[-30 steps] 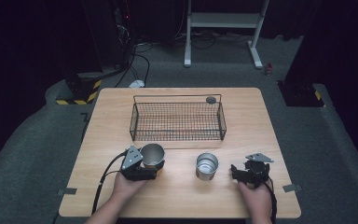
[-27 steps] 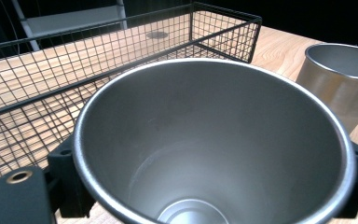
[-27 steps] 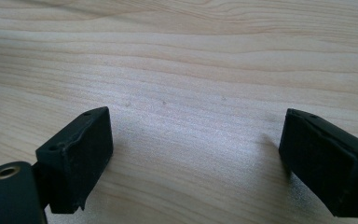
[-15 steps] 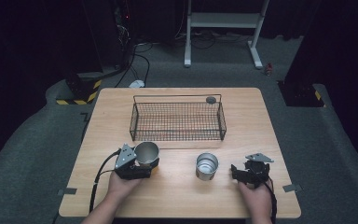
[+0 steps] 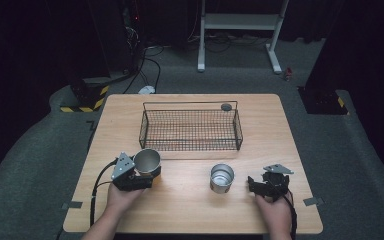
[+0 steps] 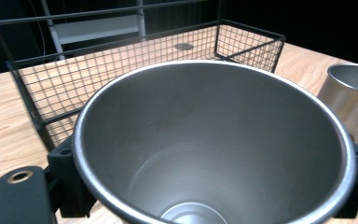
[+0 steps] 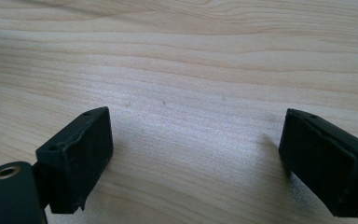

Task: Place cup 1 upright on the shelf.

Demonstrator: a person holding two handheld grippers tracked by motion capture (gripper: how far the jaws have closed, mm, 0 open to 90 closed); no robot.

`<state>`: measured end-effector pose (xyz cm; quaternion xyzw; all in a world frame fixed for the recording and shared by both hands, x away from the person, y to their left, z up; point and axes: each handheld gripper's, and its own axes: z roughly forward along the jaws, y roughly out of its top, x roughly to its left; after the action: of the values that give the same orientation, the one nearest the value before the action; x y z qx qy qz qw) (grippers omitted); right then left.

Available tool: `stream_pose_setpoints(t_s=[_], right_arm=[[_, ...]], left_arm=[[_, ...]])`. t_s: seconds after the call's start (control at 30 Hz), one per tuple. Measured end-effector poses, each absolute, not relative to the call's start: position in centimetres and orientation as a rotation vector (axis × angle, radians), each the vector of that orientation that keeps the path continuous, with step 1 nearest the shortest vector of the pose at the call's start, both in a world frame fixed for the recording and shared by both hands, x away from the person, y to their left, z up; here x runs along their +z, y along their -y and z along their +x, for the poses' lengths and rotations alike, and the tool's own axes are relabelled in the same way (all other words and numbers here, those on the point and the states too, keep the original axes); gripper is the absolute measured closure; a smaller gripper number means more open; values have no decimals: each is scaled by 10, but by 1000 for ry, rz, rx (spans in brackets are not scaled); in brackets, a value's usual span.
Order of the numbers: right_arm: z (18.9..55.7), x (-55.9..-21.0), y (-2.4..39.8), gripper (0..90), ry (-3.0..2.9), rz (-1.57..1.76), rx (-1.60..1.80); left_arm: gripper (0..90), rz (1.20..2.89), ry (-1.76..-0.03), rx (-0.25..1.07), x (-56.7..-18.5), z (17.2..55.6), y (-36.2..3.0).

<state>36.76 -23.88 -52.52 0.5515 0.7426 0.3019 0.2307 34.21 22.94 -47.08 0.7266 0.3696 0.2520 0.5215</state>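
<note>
A steel cup [image 5: 147,161] sits tilted between the jaws of my left gripper [image 5: 148,170], which is shut on it just above the table's front left. In the left gripper view the cup's open mouth [image 6: 214,140] faces the camera, with a black finger [image 6: 70,186] on each side of it. A second steel cup [image 5: 222,177] stands upright on the table to the right, also seen in the left gripper view [image 6: 354,98]. My right gripper [image 5: 254,184] rests near the front right, open. Its fingers [image 7: 79,158] stand wide apart over bare wood with nothing between them.
A black wire basket [image 5: 190,104] stands in the middle of the wooden table [image 5: 280,130], just beyond the held cup [image 6: 121,70]. A small dark disc [image 5: 226,106] lies by its far right corner. Cables trail off the table's front left edge.
My left gripper has carried the cup a little to the left and upward, off the table. The right gripper and the second cup have stayed put.
</note>
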Motion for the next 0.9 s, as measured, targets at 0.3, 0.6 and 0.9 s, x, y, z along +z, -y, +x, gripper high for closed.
stream_pose_setpoints(t_s=[0.3, 0.6, 0.9], right_arm=[[368, -525, 239, 97, -2042, 1517, 830], [368, -525, 239, 97, -2043, 1517, 830], [368, -525, 239, 99, -2043, 1517, 830]], left_arm=[[138, 1708, -918, 605, -467, 343, -239], [138, 1715, -913, 631, -461, 344, -239], [139, 1729, -910, 619, -455, 348, -234]])
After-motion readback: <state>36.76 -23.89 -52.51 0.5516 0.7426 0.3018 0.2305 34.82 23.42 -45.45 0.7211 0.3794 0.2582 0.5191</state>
